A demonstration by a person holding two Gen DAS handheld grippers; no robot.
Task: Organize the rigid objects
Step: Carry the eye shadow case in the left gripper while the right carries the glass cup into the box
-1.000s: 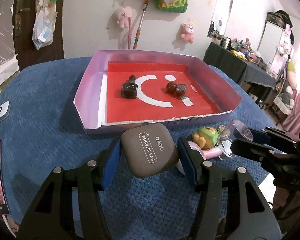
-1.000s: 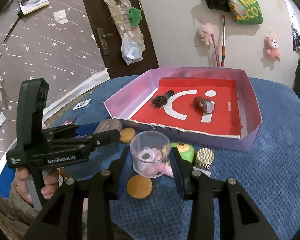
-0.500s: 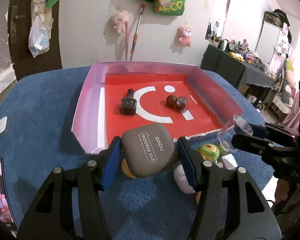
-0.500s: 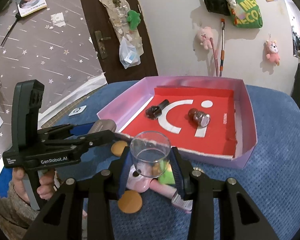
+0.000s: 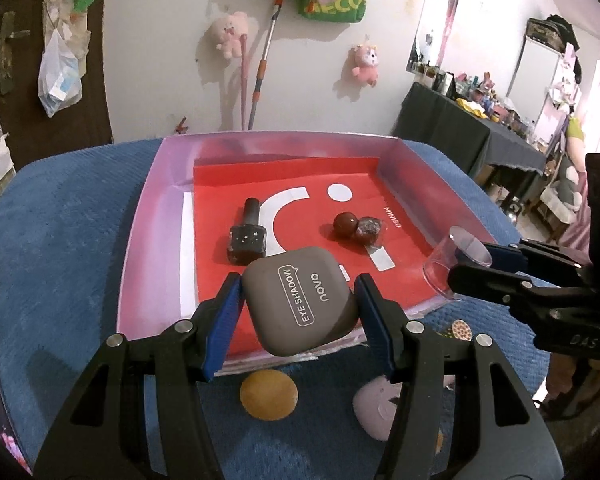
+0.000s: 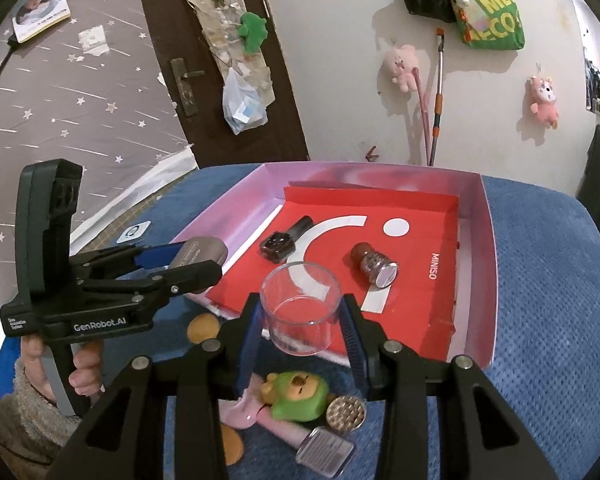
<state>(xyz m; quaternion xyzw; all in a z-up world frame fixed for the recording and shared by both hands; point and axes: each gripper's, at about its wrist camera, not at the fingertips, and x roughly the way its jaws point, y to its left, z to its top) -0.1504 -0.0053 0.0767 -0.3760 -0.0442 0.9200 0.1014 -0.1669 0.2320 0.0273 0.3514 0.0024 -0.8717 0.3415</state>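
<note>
A grey eye-shadow case (image 5: pixel 300 300), tilted, is pinched between blue fingers (image 5: pixel 224 316) above the near rim of the pink tray (image 5: pixel 156 208). Beside it a clear cup (image 6: pixel 300 308) is held upright. On the tray's red floor lie two things — a dark nail-polish bottle (image 5: pixel 247 236) and a small brown bottle (image 6: pixel 372 266), both on their sides.

In the tray (image 5: pixel 156 216), the bottle (image 5: pixel 247 236) lies left of the jar (image 5: pixel 358 229).

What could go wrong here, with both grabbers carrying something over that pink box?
The left gripper pinches the rounded eyeshadow case by its curved sides, so it might slip and land on the nail polish bottle close by. The right gripper squeezes a smooth clear cup, which might twist free or tip when set down in the box.
</note>
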